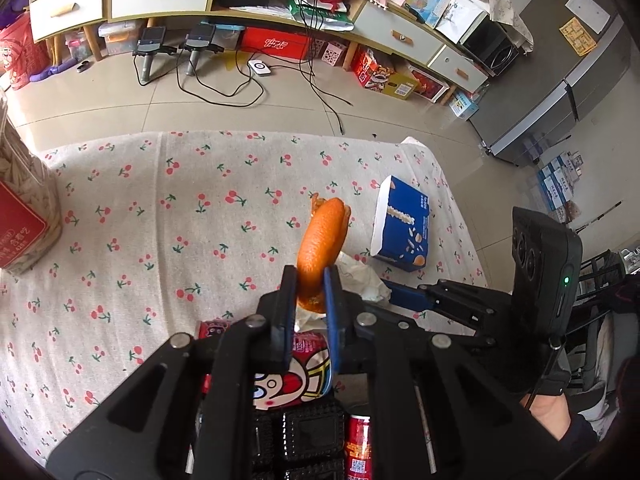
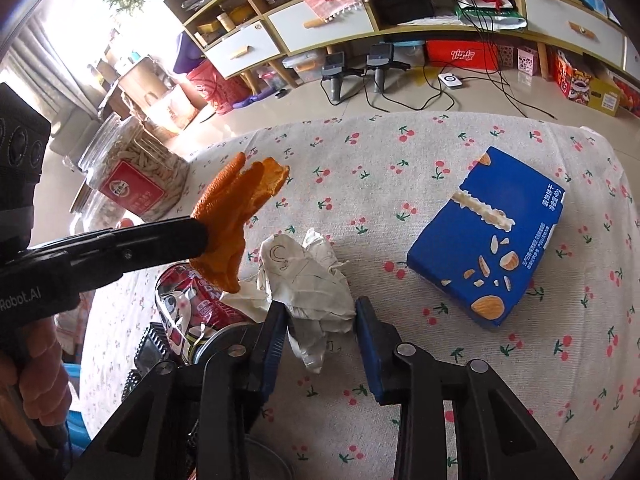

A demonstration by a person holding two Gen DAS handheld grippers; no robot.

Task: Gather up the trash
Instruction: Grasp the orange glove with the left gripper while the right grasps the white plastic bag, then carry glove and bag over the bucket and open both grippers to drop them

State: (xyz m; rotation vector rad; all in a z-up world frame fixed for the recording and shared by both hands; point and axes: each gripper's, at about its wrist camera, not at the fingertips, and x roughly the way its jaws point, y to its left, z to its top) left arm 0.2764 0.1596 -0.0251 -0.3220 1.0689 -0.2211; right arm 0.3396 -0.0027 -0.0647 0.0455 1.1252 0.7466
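Note:
My left gripper (image 1: 310, 280) is shut on an orange peel (image 1: 322, 236) and holds it in the air above a red snack wrapper (image 1: 296, 380) and a black mesh basket (image 1: 312, 436). The peel (image 2: 230, 216) and the left gripper (image 2: 200, 234) also show in the right wrist view. My right gripper (image 2: 320, 312) is open, its fingers on either side of a crumpled white paper (image 2: 312, 276) on the cherry-print tablecloth (image 2: 400, 168). The paper (image 1: 362, 276) also shows in the left wrist view. A blue biscuit box (image 2: 492, 236) lies to the right.
A clear jar of seeds with a red label (image 2: 136, 176) stands at the table's left. The red wrapper (image 2: 192, 300) and a red can (image 1: 358, 444) lie by the basket. The table's far edge drops to a tiled floor with cables and cabinets behind.

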